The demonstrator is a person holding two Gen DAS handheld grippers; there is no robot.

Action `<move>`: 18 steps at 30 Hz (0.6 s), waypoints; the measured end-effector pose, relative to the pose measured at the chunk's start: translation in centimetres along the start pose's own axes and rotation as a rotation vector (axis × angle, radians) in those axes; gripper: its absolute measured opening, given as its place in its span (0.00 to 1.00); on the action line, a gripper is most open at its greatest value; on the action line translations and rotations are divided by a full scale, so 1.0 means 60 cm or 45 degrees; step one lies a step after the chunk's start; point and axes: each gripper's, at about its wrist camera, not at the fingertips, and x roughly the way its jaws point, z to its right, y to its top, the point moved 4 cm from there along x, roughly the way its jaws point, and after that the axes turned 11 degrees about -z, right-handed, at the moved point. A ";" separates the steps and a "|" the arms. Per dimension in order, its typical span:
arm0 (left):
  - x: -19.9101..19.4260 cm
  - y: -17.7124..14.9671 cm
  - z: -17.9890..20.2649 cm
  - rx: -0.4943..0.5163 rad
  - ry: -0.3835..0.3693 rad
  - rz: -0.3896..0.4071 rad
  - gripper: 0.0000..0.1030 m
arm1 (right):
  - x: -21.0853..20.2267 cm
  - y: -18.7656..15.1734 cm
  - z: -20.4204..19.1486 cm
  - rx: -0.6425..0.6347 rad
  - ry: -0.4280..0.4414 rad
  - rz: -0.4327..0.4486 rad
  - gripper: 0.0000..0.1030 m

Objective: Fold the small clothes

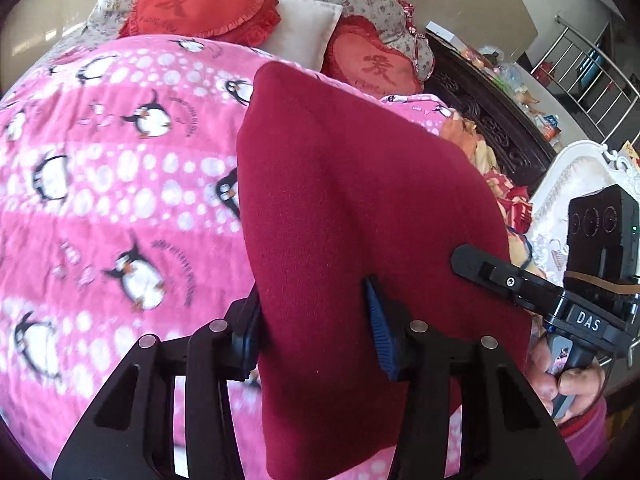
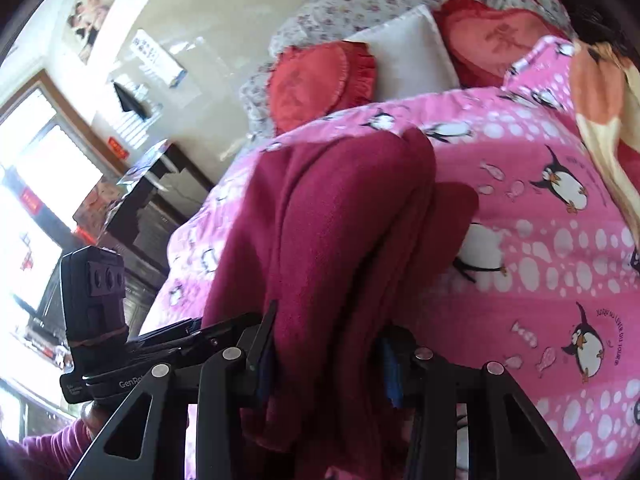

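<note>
2 views differ: left hand-held gripper grasps smooth maroon garment; right hand-held gripper grasps bunched folds.

Both grippers are matte black, with skeletal triangular cut-out links and round silver pivot pins. The left gripper has ribbed blue pads on its fingers. At 3 o'clock in the left view, the right gripper bears white "DAS" lettering, a boxy black camera block, a brown band; bare fingers and a magenta cuff grip its handle.
</note>
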 end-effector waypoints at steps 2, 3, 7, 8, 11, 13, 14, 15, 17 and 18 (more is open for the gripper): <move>-0.029 -0.029 -0.014 -0.026 0.028 -0.017 0.44 | -0.001 -0.021 -0.025 -0.018 0.055 -0.028 0.40; -0.041 -0.046 -0.021 -0.033 0.046 -0.026 0.44 | 0.004 -0.035 -0.039 -0.029 0.077 -0.047 0.40; -0.056 -0.122 -0.054 -0.071 0.153 -0.086 0.44 | 0.047 -0.081 -0.077 -0.072 0.104 -0.152 0.40; -0.052 -0.137 -0.061 -0.078 0.171 -0.101 0.44 | 0.061 -0.092 -0.080 -0.062 0.105 -0.183 0.40; -0.035 -0.169 -0.080 -0.135 0.190 -0.124 0.46 | 0.103 -0.119 -0.072 -0.026 -0.008 -0.282 0.44; -0.042 -0.177 -0.077 -0.119 0.229 -0.077 0.49 | 0.095 -0.124 -0.071 -0.034 -0.059 -0.262 0.46; -0.047 -0.177 -0.073 -0.111 0.263 -0.063 0.49 | 0.084 -0.123 -0.072 -0.025 -0.063 -0.235 0.47; -0.052 -0.179 -0.071 -0.105 0.283 -0.059 0.49 | 0.067 -0.117 -0.074 -0.010 -0.070 -0.197 0.49; -0.062 -0.180 -0.067 -0.095 0.301 -0.049 0.49 | 0.034 -0.100 -0.075 0.003 -0.097 -0.101 0.49; -0.068 -0.179 -0.067 -0.092 0.312 -0.034 0.49 | 0.024 -0.092 -0.076 0.007 -0.101 -0.066 0.50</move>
